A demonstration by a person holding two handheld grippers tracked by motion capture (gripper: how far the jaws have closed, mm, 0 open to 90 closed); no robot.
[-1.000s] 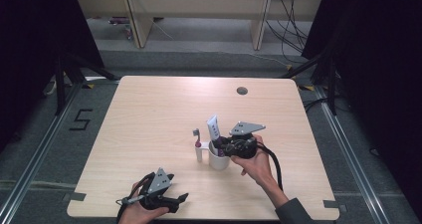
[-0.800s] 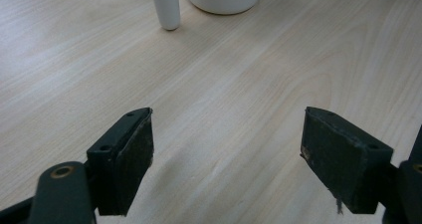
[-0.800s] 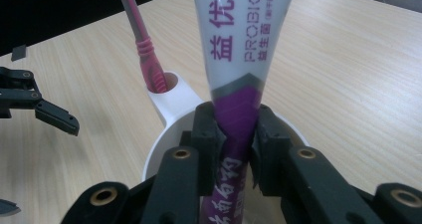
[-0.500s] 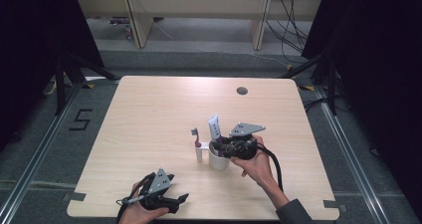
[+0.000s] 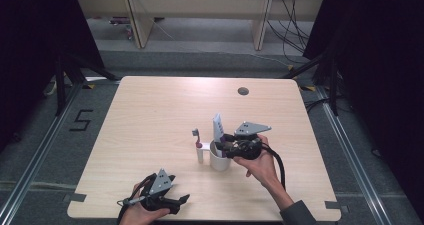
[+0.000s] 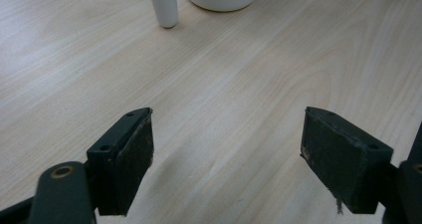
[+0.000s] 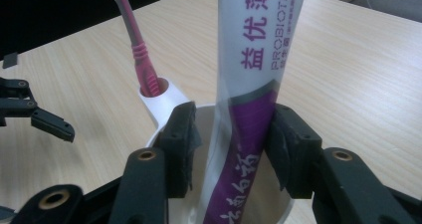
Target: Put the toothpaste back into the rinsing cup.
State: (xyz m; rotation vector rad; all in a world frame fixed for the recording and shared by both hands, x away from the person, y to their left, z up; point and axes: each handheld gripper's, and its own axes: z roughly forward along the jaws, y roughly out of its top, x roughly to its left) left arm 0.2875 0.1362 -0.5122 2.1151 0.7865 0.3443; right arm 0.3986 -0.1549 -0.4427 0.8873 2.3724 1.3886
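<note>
A white cup (image 5: 218, 161) stands mid-table with a white-and-purple toothpaste tube (image 5: 218, 129) upright inside it. A pink toothbrush (image 5: 196, 135) stands in the small white holder (image 5: 200, 153) on the cup's left side. My right gripper (image 5: 222, 147) reaches over the cup rim (image 7: 204, 107) from the right. Its jaws have just been opening and stand on either side of the tube (image 7: 249, 84), with a gap showing at the left pad. My left gripper (image 5: 181, 201) rests open near the front edge, with bare wood between its jaws (image 6: 226, 159).
The pale wooden table (image 5: 150, 115) has a round cable hole (image 5: 243, 91) at the back. Cables and wooden furniture legs lie on the grey floor beyond the table's far edge. Dark curtains flank both sides.
Both hands stay where they were. The tube still stands in the cup, and the right jaws look slightly wider apart around it.
</note>
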